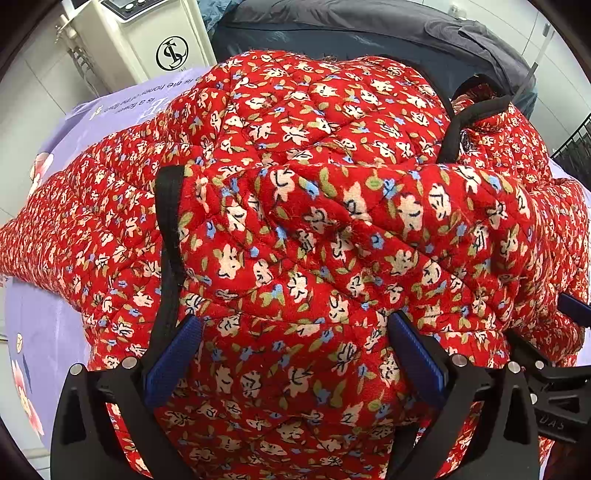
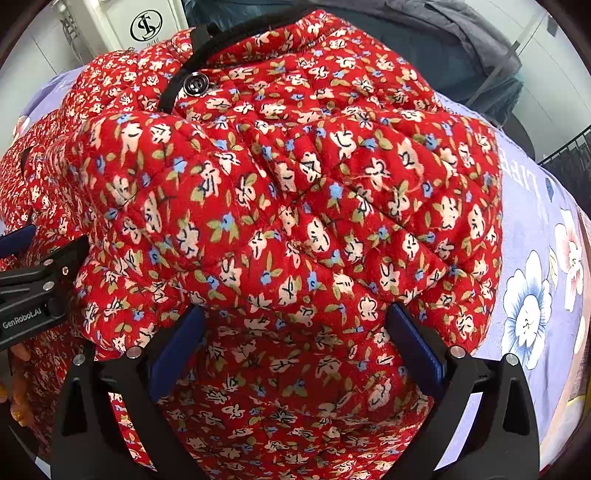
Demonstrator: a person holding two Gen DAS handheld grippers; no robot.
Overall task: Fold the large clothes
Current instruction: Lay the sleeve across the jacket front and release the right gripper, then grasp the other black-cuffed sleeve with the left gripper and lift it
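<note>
A red quilted floral jacket (image 1: 295,155) with black trim and a dark button (image 2: 195,84) lies on a lilac floral sheet (image 1: 44,332). A folded layer of it bulges in front of both cameras, also in the right wrist view (image 2: 295,192). My left gripper (image 1: 295,325) has its blue-padded jaws wide apart with jacket cloth bulging between them, pads not pressing it. My right gripper (image 2: 295,317) stands the same way over the jacket's right side. Each gripper shows at the edge of the other's view: the right one (image 1: 569,306), the left one (image 2: 22,236).
The lilac sheet (image 2: 535,295) covers the surface under the jacket. A white machine with a round logo (image 1: 171,51) stands behind on the left. Dark grey and navy cloth (image 1: 369,33) is heaped behind the jacket. A black wire rack (image 1: 576,147) stands at the right.
</note>
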